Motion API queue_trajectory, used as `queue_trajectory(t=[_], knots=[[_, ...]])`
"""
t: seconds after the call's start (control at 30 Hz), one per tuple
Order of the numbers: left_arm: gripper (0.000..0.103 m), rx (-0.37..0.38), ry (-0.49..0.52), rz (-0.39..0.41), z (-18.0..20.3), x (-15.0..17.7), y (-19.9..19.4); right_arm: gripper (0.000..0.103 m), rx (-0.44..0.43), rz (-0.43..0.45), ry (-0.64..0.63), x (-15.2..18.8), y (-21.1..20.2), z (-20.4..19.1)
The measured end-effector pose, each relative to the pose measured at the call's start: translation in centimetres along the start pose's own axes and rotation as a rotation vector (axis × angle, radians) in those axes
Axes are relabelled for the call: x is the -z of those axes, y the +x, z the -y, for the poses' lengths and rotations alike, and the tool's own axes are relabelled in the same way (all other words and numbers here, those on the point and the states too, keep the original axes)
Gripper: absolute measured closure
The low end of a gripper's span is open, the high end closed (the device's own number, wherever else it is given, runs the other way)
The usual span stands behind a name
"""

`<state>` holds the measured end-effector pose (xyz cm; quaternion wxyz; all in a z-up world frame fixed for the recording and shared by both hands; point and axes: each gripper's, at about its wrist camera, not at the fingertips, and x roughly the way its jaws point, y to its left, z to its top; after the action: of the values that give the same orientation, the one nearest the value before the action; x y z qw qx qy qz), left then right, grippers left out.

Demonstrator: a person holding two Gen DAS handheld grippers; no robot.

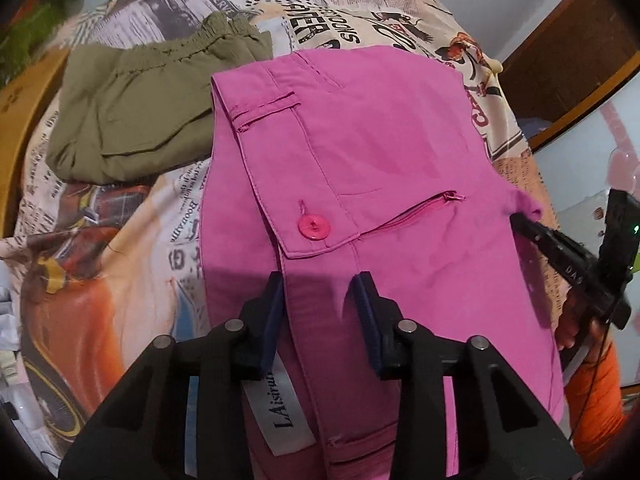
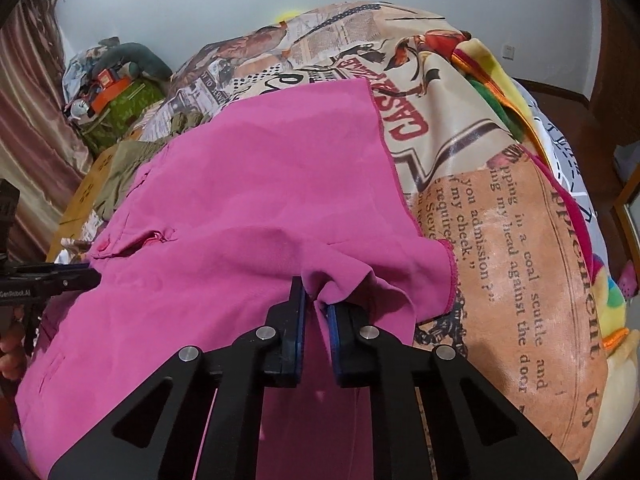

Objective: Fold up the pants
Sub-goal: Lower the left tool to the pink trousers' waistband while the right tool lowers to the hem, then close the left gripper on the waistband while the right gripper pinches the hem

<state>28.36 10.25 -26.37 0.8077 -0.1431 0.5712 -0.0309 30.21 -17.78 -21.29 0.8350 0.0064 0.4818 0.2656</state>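
Note:
Pink pants [image 1: 360, 152] lie on a bed with a newspaper-print cover [image 1: 120, 216], waistband and pink button [image 1: 313, 226] facing me. My left gripper [image 1: 318, 284] straddles the waistband edge with its jaws apart, the cloth running between its fingers. My right gripper [image 2: 316, 300] is shut on a bunched fold of the pink pants [image 2: 240, 200] at their near right edge. The right gripper also shows at the right of the left wrist view [image 1: 520, 220], pinching pink cloth. The left gripper shows at the left edge of the right wrist view [image 2: 80, 276].
Folded olive-green pants [image 1: 136, 108] lie on the bed to the left of the pink pair. A colourful blanket [image 2: 500, 92] lies at the bed's right side. Clutter [image 2: 108, 80] sits at the far left by a curtain. A wooden frame [image 1: 560, 72] stands at the right.

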Motion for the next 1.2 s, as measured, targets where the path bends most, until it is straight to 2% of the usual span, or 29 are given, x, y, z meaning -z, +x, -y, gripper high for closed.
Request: queue_trajectory(t=[0.1, 0.27, 0.4, 0.53, 0.7, 1.0, 1.03, 1.1, 1.2], knots=[[0.075, -0.028, 0.020, 0.013, 0.4, 0.1, 0.0, 0.095, 0.000, 0.005, 0.007, 0.2, -0.1, 0.0], [0.075, -0.095, 0.076, 0.059, 0.9, 1.0, 0.0, 0.095, 0.004, 0.016, 0.031, 0.5, -0.4, 0.0], [0.075, -0.103, 0.074, 0.070, 0.7, 1.2, 0.0, 0.095, 0.037, 0.041, 0.029, 0.6, -0.9, -0.2], [0.074, -0.129, 0.085, 0.076, 0.7, 1.4, 0.0, 0.096, 0.059, 0.010, 0.022, 0.5, -0.1, -0.3], [0.073, -0.195, 0.122, 0.099, 1.5, 1.9, 0.2, 0.096, 0.092, 0.001, 0.003, 0.3, 0.1, -0.7], [0.066, -0.217, 0.132, 0.099, 1.2, 2.0, -0.2, 0.095, 0.075, -0.002, 0.039, 0.7, -1.0, 0.3], [0.065, -0.228, 0.141, 0.102, 1.3, 2.1, -0.3, 0.095, 0.088, -0.004, 0.042, 0.8, -1.0, 0.4], [0.064, -0.239, 0.148, 0.102, 1.2, 2.2, -0.4, 0.096, 0.165, 0.004, 0.040, 0.9, -1.0, 1.0], [0.064, -0.233, 0.142, 0.101, 1.0, 2.2, -0.4, 0.096, 0.175, -0.017, 0.113, 1.0, -1.1, 3.4]])
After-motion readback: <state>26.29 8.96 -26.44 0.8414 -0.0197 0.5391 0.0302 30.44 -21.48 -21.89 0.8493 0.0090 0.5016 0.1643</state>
